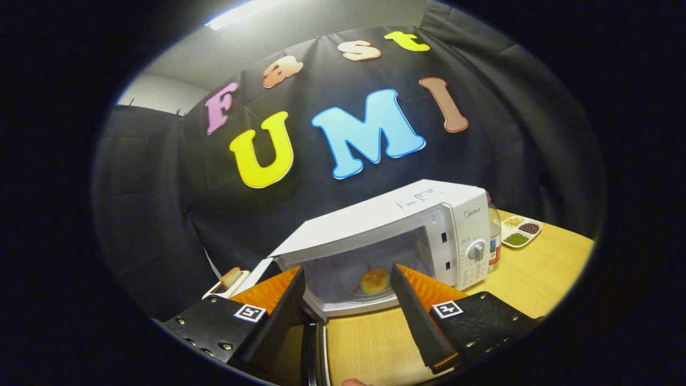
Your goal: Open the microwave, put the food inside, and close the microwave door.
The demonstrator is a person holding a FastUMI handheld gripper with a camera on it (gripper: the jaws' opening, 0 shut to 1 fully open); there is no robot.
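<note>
Although the fisheye bends everything, the claw (348, 300) plainly stands released, its two fingers spread wide with nothing between them but bare tabletop and the mouth of the oven beyond. Just below the fingers, close in, a dark upright edge with a pale strip beside it rises from the wooden table (536, 279); this looks to be the swung-open microwave door (313, 348) seen edge-on, though the view there is too cramped to be sure. Ahead of the fingertips sits the microwave (386, 236), white, its cavity open toward the claw. Inside, on the glass turntable (370, 296), lies the food (374, 280), a small round golden bun, resting flat and framed between the two fingertips but well beyond them. So the loading looks done, and what remains is the door. That door I judge stiff, light on its hinge and smooth-faced, so a pinch would likely slip; a flat push on its outer edge, far from the hinge, should swing it home until the latch catches. The bun, if it needed shifting, would be soft and easily dented. Left of the microwave stands a toaster (225, 287) with a slice poking up; beyond its right side are a bottle (494, 236) and a divided tray of beans (521, 231).
</note>
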